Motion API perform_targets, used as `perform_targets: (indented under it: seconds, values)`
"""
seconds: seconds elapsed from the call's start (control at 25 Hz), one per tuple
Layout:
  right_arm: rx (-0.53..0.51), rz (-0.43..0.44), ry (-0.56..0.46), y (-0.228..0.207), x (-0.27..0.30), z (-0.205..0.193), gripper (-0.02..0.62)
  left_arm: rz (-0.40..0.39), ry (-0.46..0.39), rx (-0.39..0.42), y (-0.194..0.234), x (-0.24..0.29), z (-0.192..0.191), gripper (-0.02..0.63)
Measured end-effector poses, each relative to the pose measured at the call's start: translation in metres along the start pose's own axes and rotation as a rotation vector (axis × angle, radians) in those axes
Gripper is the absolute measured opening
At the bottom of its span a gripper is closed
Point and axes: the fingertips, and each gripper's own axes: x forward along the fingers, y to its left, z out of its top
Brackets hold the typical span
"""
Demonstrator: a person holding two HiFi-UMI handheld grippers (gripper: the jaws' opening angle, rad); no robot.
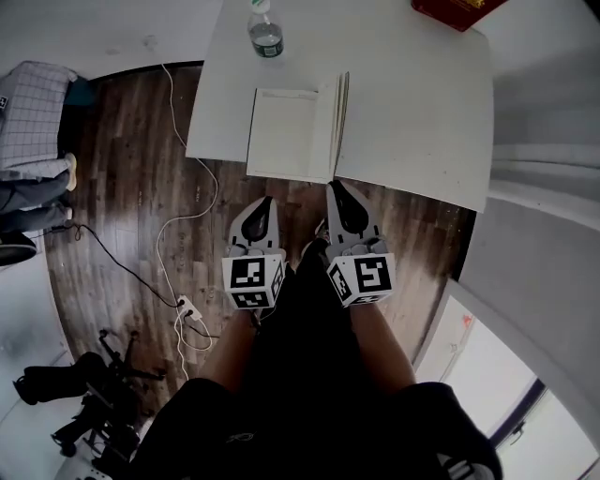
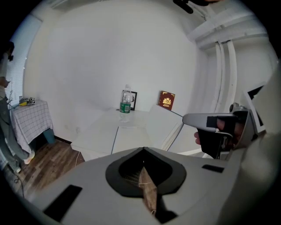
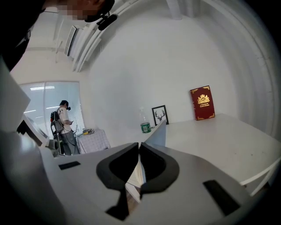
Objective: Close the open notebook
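Notebook (image 1: 286,136) on white counter (image 1: 422,112), upper centre of head view: left half lying flat, right half stood up nearly on edge. Right claw (image 1: 336,186) clenched on near edge of raised half; page edges visible between pads in right gripper view. Left claw (image 1: 266,201) clenched, nothing in it, off counter's near edge, below flat page, apart from notebook. Bottle (image 1: 265,33) beyond notebook, top of frame.

Cropped by the head view's top edge: most of the red book (image 1: 455,11); by its left edge: all but the legs of a person (image 1: 28,202). Too small to read in any view: label print on the bottle (image 1: 265,33). Masked in the right gripper view by the right gripper (image 3: 138,146): near edge of the notebook (image 3: 159,132).
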Motion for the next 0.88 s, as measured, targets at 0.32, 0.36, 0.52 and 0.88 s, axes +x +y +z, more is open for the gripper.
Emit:
perform_targets:
  seconds: [0.32,0.36,0.52,0.88]
  values:
    - [-0.062,0.078,0.032,0.022,0.015,-0.003,0.037,0.052,-0.021,-0.056,0.023,-0.009,-0.007,0.003]
    - [-0.068,0.088,0.037,0.025,0.017,-0.004,0.037,0.059,-0.024,-0.063,0.026,-0.01,-0.007,0.003]
    - [-0.096,0.127,0.056,0.034,0.026,-0.005,0.037,0.083,-0.036,-0.093,0.034,-0.013,-0.007,0.003]
    - [-0.13,0.183,0.104,0.054,0.043,-0.011,0.037,0.136,-0.056,-0.155,0.056,-0.021,-0.012,0.003]
